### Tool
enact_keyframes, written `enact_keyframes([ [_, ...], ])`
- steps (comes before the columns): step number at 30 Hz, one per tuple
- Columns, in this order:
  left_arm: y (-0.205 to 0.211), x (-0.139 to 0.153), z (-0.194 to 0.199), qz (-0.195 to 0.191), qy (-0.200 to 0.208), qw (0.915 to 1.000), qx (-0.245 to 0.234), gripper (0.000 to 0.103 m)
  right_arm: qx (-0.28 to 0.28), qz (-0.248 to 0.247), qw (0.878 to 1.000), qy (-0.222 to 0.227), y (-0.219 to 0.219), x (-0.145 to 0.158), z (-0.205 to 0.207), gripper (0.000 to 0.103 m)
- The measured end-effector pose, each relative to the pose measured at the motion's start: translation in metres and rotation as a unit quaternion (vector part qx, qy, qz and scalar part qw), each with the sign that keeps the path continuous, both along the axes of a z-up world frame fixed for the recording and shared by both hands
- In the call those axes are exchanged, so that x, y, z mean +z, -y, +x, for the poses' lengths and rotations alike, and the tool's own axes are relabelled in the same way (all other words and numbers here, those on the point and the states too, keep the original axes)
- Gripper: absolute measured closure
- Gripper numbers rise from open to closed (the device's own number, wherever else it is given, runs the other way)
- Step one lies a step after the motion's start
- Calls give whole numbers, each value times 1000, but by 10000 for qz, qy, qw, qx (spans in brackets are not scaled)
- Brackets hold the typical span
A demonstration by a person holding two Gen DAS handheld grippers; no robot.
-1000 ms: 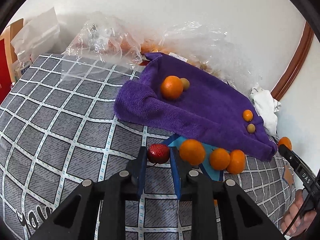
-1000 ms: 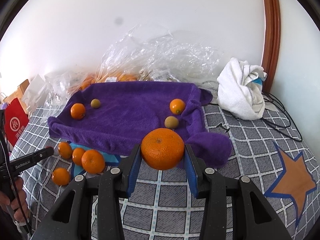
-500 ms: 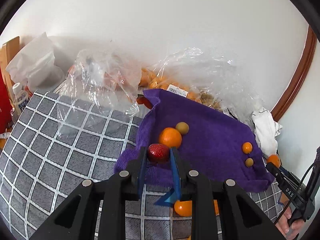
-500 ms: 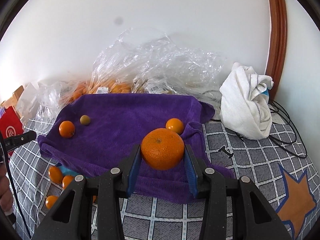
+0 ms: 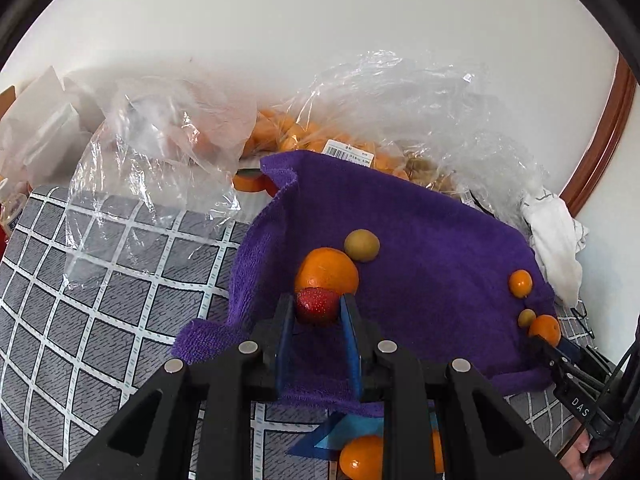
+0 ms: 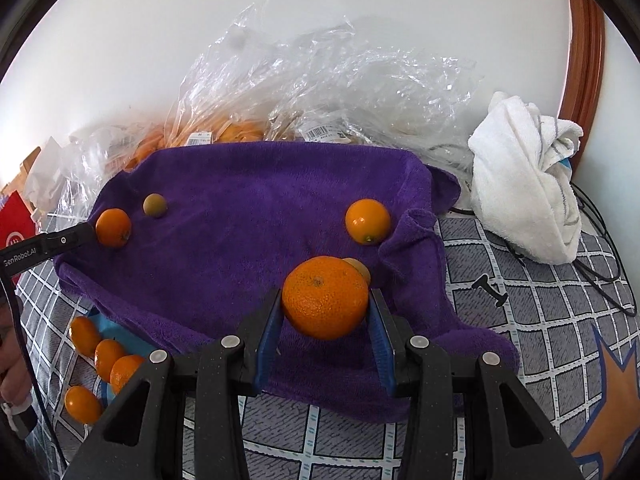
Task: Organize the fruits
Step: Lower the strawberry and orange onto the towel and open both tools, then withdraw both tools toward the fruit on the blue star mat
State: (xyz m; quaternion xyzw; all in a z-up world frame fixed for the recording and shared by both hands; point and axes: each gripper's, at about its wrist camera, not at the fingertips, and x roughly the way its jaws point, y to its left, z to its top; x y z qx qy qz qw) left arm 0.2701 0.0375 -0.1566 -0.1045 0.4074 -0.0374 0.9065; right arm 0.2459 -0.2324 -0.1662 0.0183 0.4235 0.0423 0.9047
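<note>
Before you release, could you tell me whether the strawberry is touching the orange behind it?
Cannot tell. In the left wrist view the strawberry overlaps the orange, hiding any gap; the right wrist view hides the strawberry.

"DAS" is printed on the black right gripper (image 5: 576, 402) at lower right of the left wrist view. "GenRobot.AI" runs along the left gripper (image 6: 24, 258) at the left edge of the right wrist view. The barcode labels (image 6: 322, 133) on the plastic bags are too small to read.
</note>
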Motion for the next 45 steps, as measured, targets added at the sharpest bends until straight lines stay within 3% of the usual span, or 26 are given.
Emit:
enact_keyframes([
  [13, 20, -12, 3, 753, 58, 9971, -93, 81, -16, 21, 9999, -159, -1, -9, 9, 61],
  [22, 16, -11, 1, 622, 115, 9979, -127, 81, -48, -79, 9999, -64, -1, -9, 7, 59],
  [26, 13, -10, -2, 420, 145, 9988, -194, 73, -65, -289, 9995, 54, -4, -6, 3, 49],
  [32, 0, -4, -8, -92, 236, 9996, -107, 65, -2, -4, 9993, 386, -3, 7, -8, 39],
  [36, -10, 4, -16, -280, 463, 9985, 100, 62, -49, -96, 9970, 773, -7, 21, -18, 38],
  [41, -21, 24, -27, -264, 798, 9957, 391, 60, -92, -294, 9954, 909, -15, 41, -30, 38],
  [45, -33, 30, -36, -304, 723, 9955, 523, 60, -300, -450, 9928, 1068, -17, 60, -50, 38],
])
